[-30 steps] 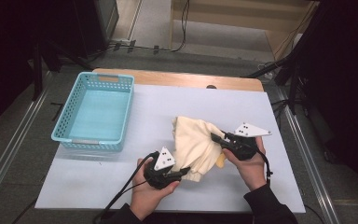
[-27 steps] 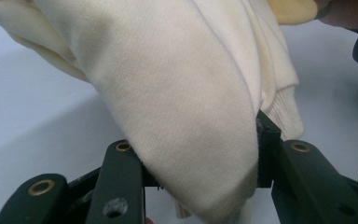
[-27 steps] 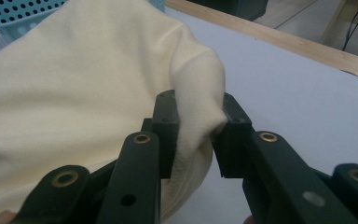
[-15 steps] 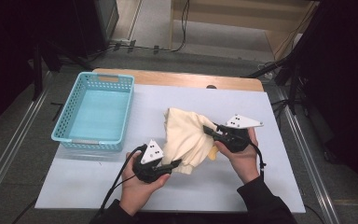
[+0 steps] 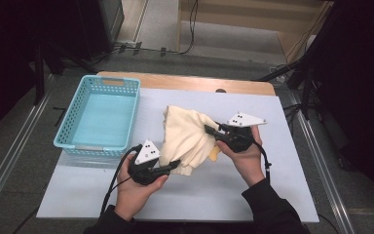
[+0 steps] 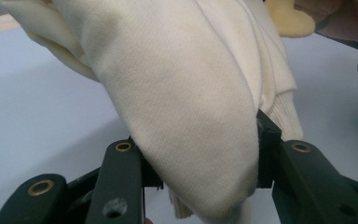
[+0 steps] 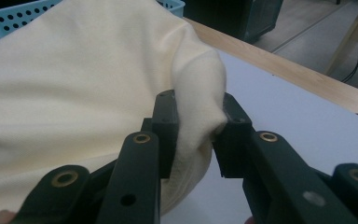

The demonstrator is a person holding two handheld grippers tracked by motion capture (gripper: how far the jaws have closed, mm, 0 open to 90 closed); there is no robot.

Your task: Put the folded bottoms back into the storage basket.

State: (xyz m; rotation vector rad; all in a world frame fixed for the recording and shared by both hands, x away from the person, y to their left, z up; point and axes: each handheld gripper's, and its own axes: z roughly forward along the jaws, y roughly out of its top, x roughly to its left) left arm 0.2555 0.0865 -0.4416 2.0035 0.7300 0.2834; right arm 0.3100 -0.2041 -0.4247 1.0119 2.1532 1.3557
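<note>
Cream garment (image 5: 187, 139) bunched and lifted off the white surface (image 5: 272, 190), clamped between left hand-held gripper (image 5: 174, 165) at its lower hem and right hand-held gripper (image 5: 209, 129) on a thick fold. Blue basket (image 5: 100, 146) well off to the left gripper's far side. Likely risks: fabric slipping from the bulky pinch, trailing hem dragging or snagging the basket rim.

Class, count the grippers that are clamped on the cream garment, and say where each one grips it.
2: the left gripper holds the cream garment at its near lower edge; the right gripper pinches its right side.
</note>
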